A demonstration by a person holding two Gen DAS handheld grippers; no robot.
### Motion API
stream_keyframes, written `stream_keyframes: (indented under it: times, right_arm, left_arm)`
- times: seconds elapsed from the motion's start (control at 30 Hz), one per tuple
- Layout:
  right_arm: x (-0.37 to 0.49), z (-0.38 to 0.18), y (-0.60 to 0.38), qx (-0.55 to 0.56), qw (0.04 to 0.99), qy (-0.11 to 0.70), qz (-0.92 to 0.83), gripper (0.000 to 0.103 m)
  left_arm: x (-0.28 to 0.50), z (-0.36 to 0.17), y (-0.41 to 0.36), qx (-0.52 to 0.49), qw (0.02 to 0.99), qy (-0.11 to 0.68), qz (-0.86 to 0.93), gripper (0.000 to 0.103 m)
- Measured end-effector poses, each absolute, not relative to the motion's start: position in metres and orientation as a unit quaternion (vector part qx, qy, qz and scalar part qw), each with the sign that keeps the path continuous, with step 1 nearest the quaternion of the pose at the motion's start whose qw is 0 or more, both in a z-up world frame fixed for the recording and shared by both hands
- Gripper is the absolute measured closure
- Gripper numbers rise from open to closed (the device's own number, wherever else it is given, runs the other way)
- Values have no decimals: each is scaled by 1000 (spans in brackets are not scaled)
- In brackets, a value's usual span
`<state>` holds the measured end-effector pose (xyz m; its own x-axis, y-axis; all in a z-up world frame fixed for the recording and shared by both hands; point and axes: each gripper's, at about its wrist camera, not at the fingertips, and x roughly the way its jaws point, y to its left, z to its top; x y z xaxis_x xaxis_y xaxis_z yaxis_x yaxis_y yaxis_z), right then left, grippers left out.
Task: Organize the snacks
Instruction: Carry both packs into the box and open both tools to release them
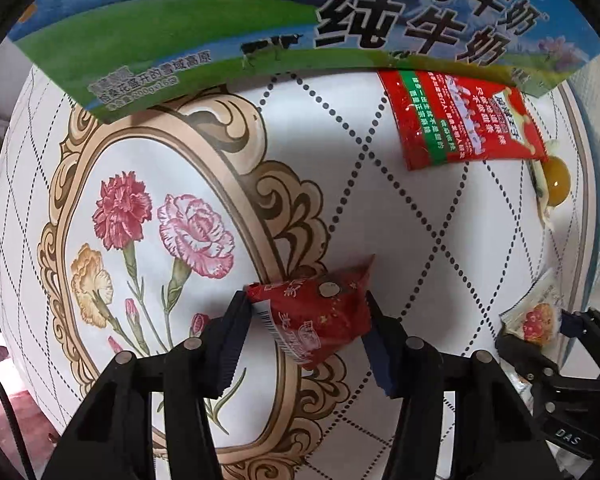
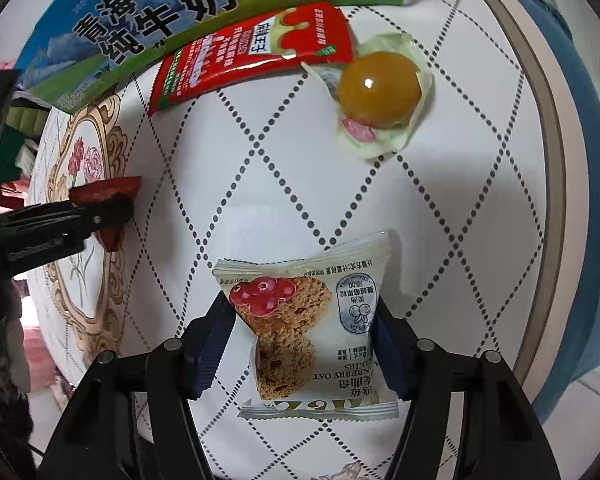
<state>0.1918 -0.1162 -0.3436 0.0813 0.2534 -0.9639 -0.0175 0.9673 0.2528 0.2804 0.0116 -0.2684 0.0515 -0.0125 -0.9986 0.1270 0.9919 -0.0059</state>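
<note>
Progress: early | left hand-held gripper [image 1: 306, 320] pinching red pack [image 1: 320, 316] | right hand-held gripper [image 2: 304, 336] pinching cookie pack [image 2: 304, 328] | left: sachet [image 2: 252, 52] at 12, jelly [image 2: 378, 94] at 1, on tabletop [image 2: 260, 184]

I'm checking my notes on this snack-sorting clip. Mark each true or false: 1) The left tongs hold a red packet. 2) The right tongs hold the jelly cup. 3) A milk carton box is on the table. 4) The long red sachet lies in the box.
1) True: the left tongs grip the red packet.
2) False: the right tongs clamp the cookie packet; the jelly cup lies apart.
3) True: milk box.
4) False: the red sachet lies on the table.
</note>
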Motion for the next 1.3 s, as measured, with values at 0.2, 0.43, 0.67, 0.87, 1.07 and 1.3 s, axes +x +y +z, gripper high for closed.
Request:
stream_keyframes:
  times: [0.2, 0.43, 0.67, 0.87, 1.07, 1.3]
  right_arm:
    - [190, -334, -119, 119, 736, 659, 98, 42]
    - [212, -282, -123, 171, 750, 623, 141, 42]
    - [273, -197, -127, 180, 799, 546, 174, 42]
    - [362, -143, -128, 136, 848, 489, 154, 42]
    - [451, -134, -113, 117, 851, 494, 133, 42]
    - [530, -161, -91, 95, 832, 535, 112, 42]
  left_arm:
    - [257, -256, 6, 0, 727, 686, -42, 53]
    - [247, -178, 16, -73, 757, 646, -69, 53]
    - [314, -78, 15, -95, 797, 586, -113, 53]
    - [404, -53, 6, -67, 815, 568, -90, 53]
    - [466, -73, 14, -52, 808, 585, -56, 53]
    - [517, -113, 23, -56, 779, 624, -29, 53]
